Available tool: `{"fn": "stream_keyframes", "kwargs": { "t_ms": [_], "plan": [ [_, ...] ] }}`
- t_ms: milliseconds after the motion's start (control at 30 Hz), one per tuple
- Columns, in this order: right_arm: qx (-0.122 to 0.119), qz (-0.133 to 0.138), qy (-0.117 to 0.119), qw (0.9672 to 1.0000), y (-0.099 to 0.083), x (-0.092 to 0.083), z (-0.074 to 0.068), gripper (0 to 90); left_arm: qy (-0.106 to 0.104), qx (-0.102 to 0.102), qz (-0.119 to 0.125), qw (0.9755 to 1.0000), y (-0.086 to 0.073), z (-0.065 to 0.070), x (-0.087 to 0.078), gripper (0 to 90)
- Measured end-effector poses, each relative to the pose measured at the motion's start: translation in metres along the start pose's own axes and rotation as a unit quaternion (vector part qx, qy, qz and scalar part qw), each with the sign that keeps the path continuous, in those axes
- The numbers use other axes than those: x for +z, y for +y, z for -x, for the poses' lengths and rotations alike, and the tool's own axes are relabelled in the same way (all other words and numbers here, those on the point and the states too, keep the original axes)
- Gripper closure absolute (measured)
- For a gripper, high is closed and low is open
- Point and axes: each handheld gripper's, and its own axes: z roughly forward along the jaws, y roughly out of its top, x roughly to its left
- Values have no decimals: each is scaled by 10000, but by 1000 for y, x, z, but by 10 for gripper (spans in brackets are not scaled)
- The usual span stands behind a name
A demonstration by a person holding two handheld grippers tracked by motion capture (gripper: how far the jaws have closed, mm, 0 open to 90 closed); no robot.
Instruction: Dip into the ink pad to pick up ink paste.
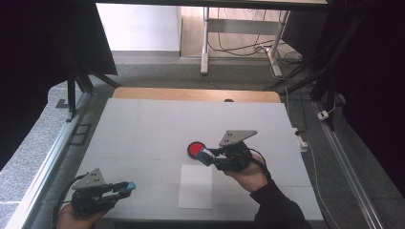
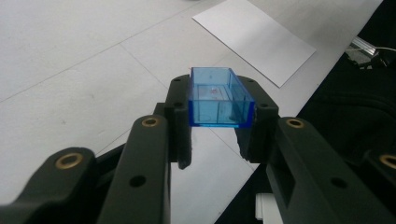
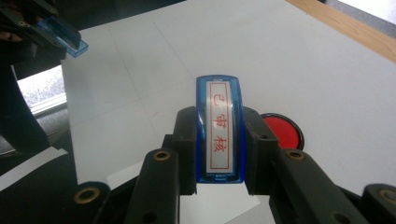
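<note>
1. The right gripper [image 1: 208, 155] is clamped on a blue stamp [image 3: 220, 135]; the red ink pad [image 1: 195, 150] lies touching or just beyond it, on its far left, the stamp's long axis pointing that way.
2. The left gripper [image 1: 125, 187], at the near left and well apart from the pad, pinches the stamp's clear blue cap [image 2: 218, 98].
3. The sheet of paper [image 1: 196, 187] lies near, between the hands.
4. The right gripper view shows red characters on the stamp's label; the high view does not.

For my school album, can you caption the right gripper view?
Black jaws of the right gripper clamp a blue plastic stamp with a red-lettered label beside a round red ink pad.
</note>
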Motion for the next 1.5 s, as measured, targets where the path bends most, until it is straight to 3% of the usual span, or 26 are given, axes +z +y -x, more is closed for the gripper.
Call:
{"fn": "stream_keyframes", "kwargs": {
  "t_ms": [400, 733, 933, 1500],
  "plan": [
    [16, -199, -159, 9997, 2, 19, 15, 707, -56, -100, 5, 9999, 0, -2, 0, 681],
    [195, -309, -330, 9988, 2, 38, 31, 706, -43, -55, -51, 10000, 0, -1, 1, 681],
    [174, -447, -405, 9980, 3, 51, 40, 706, -37, -72, -56, 10000, 0, -2, 1, 681],
    [291, -1010, -632, 9925, 3, 94, 62, 707, -31, -55, -99, 9999, 1, -2, 2, 681]
  ]
}}
